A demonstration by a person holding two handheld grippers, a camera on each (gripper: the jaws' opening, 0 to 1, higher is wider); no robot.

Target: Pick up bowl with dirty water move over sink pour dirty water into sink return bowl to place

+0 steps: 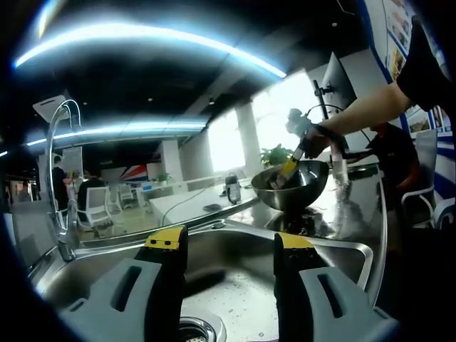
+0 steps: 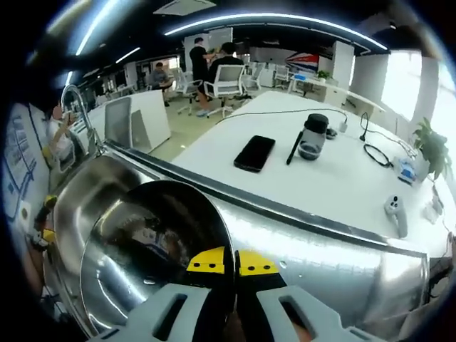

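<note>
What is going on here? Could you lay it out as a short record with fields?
scene: steel sink with a faucet, set in a counter
bowl: metal bowl, lifted beside the sink, rim pinched
right gripper: shut on the bowl's rim
left gripper: open, holding nothing, above the sink basin
white table: phone and dark jar on it
stage: bowl picked up, pouring not yet seen

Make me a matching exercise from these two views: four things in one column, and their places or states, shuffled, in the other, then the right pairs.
Things:
1. bowl
2. left gripper
3. phone
4. faucet

Places or states:
A. lying flat on the white table
B. open, over the sink basin
C. rim pinched by the right gripper
D. arching up at the sink's edge

Pairs: 1-C, 2-B, 3-A, 4-D
</note>
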